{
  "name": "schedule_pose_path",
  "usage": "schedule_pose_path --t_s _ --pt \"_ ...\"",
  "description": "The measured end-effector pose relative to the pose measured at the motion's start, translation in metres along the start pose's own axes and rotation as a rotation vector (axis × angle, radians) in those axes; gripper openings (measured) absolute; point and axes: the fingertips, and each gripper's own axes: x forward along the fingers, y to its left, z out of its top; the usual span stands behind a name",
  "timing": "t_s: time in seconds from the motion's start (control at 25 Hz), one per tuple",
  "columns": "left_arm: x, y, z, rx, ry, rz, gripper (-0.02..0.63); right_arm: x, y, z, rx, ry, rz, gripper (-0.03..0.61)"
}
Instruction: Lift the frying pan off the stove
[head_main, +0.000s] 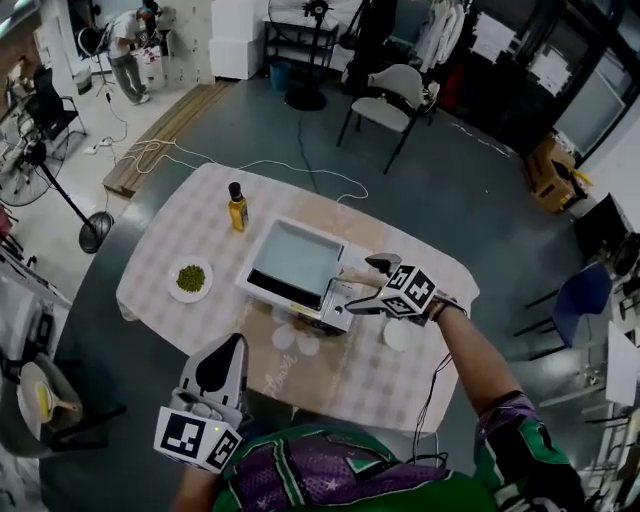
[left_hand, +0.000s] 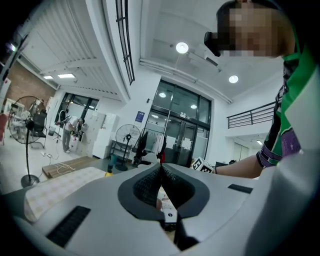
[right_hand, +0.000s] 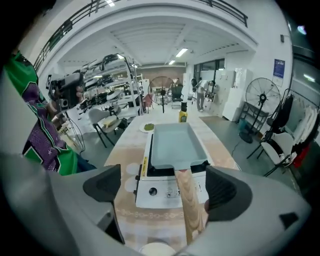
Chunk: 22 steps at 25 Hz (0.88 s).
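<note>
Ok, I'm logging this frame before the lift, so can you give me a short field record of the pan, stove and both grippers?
frying pan: rectangular, sitting on the stove
handle: wooden, sticks out over the stove's front
right gripper: jaws apart, handle between them, not clamped
left gripper: jaws together, empty, held low away from the stove
lift: not yet begun

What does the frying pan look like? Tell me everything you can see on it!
The frying pan is rectangular, pale grey-blue, with low walls, and looks empty. It sits flat on the white stove on the table. Its long handle looks like light wood and points at the right tool, whose jaws stand apart around it, one jaw very near. Whether it touches, I cannot tell.
</note>
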Motion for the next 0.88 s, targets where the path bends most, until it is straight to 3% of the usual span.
schedule_pose_path --t_s 0.68,0.88 --pt "0.060 0.017 0.004 0.072 0.045 0.090 0.021 0.084 -0.056 -0.040 0.032 0.218 0.152 0.482" --pt "0.059 0.023 -0.002 0.054 0.058 0.108 0.021 0.097 -0.056 -0.045 0.028 0.279 0.165 0.422"
